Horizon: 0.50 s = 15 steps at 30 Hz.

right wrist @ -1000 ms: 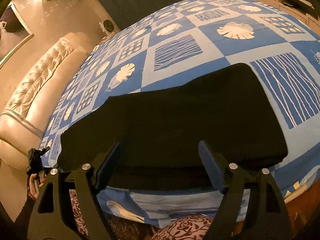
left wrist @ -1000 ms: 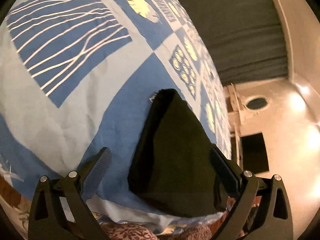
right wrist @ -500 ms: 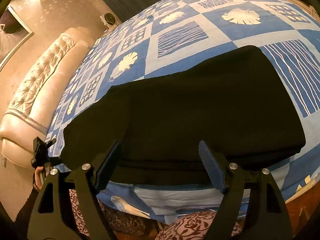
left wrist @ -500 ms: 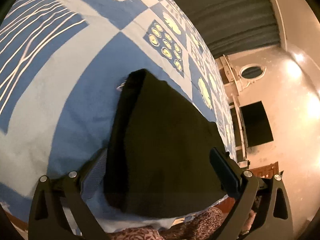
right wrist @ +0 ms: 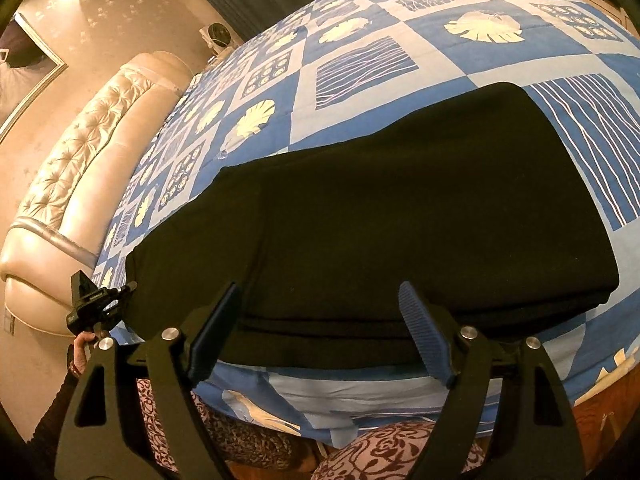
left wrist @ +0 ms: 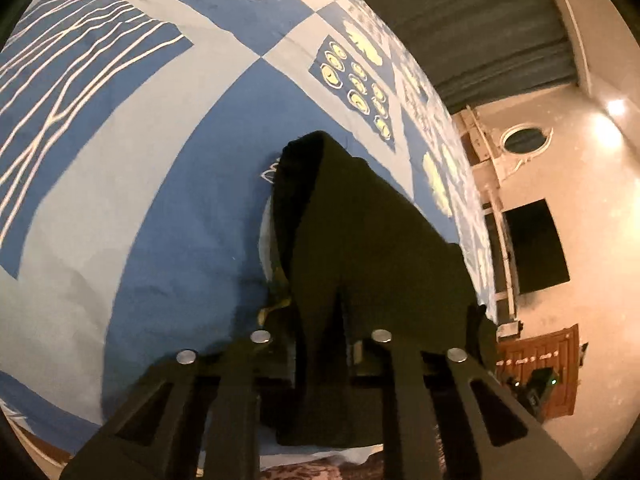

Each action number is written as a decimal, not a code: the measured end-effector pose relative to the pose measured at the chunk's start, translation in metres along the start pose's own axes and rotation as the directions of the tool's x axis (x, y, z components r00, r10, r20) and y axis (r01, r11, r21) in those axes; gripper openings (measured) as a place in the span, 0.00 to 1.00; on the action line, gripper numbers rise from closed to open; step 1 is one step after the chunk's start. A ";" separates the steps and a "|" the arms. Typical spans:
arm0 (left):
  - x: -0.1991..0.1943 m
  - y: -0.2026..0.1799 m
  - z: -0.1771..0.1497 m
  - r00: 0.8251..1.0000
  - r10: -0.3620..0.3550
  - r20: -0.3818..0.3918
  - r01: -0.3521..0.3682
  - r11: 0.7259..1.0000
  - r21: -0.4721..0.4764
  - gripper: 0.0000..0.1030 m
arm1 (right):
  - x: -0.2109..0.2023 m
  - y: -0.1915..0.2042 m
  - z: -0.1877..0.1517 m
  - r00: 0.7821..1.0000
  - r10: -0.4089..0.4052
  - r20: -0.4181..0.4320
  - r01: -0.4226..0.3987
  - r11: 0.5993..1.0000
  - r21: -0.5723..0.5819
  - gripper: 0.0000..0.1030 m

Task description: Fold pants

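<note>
**Across the bed's near edge: black pants lying lengthwise**

On the blue patterned bedspread (right wrist: 400, 36), the folded black pants (right wrist: 380, 216) are lying flat, their long axis running along the bed's near edge. The left gripper (left wrist: 340, 312) is clamping the pants' end, cloth bunching between its closed jaws. The right gripper (right wrist: 316, 332) is hovering wide open at the pants' near edge, pinching nothing. Beyond the pants' left end, a tufted headboard (right wrist: 80, 168) is standing.
</note>
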State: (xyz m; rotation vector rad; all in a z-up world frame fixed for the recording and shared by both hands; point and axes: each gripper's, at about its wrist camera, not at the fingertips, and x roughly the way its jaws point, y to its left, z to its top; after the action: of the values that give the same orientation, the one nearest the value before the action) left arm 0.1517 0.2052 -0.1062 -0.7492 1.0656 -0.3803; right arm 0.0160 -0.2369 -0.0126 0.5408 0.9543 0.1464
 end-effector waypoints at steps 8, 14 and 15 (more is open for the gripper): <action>-0.016 -0.025 0.007 0.987 -0.150 0.058 0.152 0.988 -0.038 0.13 | 0.001 -0.002 0.001 1.000 -0.003 0.005 0.003 1.000 0.002 0.79; -0.022 -0.067 0.010 0.977 -0.206 0.057 0.207 0.978 -0.002 0.13 | 0.001 -0.004 0.003 1.000 -0.003 0.006 0.003 1.000 0.003 0.79; -0.021 -0.076 0.011 0.975 -0.215 0.053 0.215 0.977 0.006 0.13 | 0.001 -0.003 0.003 1.000 -0.002 0.007 0.002 1.000 0.004 0.79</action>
State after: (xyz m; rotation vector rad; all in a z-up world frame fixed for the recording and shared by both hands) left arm 0.1569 0.1691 -0.0352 -0.8732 0.9362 -0.5423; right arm 0.0184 -0.2406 -0.0135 0.5441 0.9484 0.1404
